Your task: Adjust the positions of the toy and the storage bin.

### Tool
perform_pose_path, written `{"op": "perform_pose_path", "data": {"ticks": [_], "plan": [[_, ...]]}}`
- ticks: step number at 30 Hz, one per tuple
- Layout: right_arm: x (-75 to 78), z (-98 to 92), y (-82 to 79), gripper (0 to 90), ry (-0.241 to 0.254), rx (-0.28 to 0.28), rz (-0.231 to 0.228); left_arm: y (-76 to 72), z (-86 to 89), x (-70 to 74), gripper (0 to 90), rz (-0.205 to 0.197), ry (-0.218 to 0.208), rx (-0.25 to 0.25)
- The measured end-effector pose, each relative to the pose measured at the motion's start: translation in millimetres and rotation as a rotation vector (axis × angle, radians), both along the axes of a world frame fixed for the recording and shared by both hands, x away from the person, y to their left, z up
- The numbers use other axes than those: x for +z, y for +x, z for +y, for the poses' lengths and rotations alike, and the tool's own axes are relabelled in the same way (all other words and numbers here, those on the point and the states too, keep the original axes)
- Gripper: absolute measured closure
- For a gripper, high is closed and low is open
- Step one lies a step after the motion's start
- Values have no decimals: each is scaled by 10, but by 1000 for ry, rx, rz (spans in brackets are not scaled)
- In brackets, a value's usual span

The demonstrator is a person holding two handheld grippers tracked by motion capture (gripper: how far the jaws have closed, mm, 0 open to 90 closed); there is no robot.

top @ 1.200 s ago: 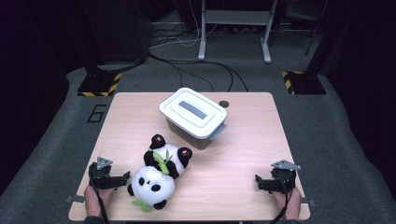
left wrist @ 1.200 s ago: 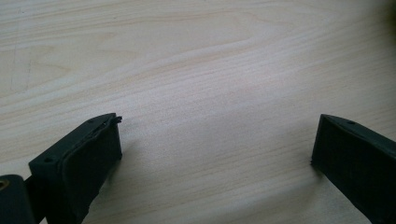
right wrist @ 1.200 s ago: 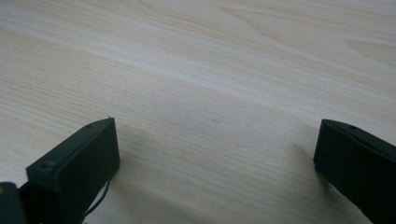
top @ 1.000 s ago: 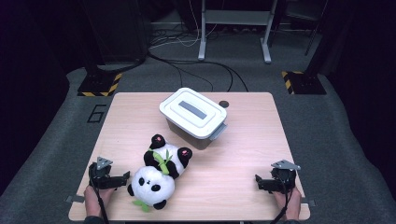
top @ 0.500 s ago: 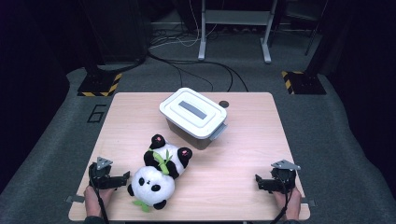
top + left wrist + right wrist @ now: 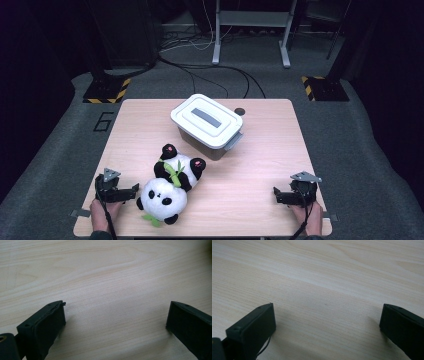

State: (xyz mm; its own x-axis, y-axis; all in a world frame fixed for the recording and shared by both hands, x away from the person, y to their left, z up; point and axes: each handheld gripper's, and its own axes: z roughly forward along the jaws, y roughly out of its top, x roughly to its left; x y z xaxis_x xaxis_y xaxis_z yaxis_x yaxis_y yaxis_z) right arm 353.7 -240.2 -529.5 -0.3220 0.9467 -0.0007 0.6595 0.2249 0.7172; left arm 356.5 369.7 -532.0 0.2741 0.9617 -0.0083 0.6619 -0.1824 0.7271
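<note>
Both grippers, left gripper [image 6: 131, 190] and right gripper [image 6: 278, 195], rested wide open on the table [image 6: 260, 150], holding nothing; the panda toy [image 6: 170, 187] lay just beside the left one.

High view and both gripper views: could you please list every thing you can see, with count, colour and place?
Panda plush: one, black and white with green leaves, near left of the table, lying down.
Storage box: one, white lid on a grey body, table centre, towards the far side.
Small round thing: one, dark, just behind the box.
Table: one, light wood.
Left gripper: one, black, near left corner, jaws open.
Right gripper: one, black, near right corner, jaws open.
</note>
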Motion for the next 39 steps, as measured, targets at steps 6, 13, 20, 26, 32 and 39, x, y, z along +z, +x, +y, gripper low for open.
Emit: {"op": "perform_pose_path", "data": {"ticks": [6, 13, 20, 26, 32, 39], "plan": [[3, 5, 4, 0, 3, -10, 3, -1, 0, 0, 17, 0, 0, 0], [-1, 0, -2, 0, -3, -9, -1, -2, 1, 2, 19, -1, 0, -1], [-1, 0, -2, 0, -2, -10, -1, -43, 84, 167, 19, 24, -127, 12], [0, -5, -3, 0, -2, -17, 0, -152, -25, 444, 26, 12, -137, 6], [0, -7, -3, 5, -1, -22, -2, -285, -199, 704, 46, -15, -155, -40], [1, -12, -5, 13, 5, -25, -3, -419, -438, 916, 46, -49, -185, -107]]}}
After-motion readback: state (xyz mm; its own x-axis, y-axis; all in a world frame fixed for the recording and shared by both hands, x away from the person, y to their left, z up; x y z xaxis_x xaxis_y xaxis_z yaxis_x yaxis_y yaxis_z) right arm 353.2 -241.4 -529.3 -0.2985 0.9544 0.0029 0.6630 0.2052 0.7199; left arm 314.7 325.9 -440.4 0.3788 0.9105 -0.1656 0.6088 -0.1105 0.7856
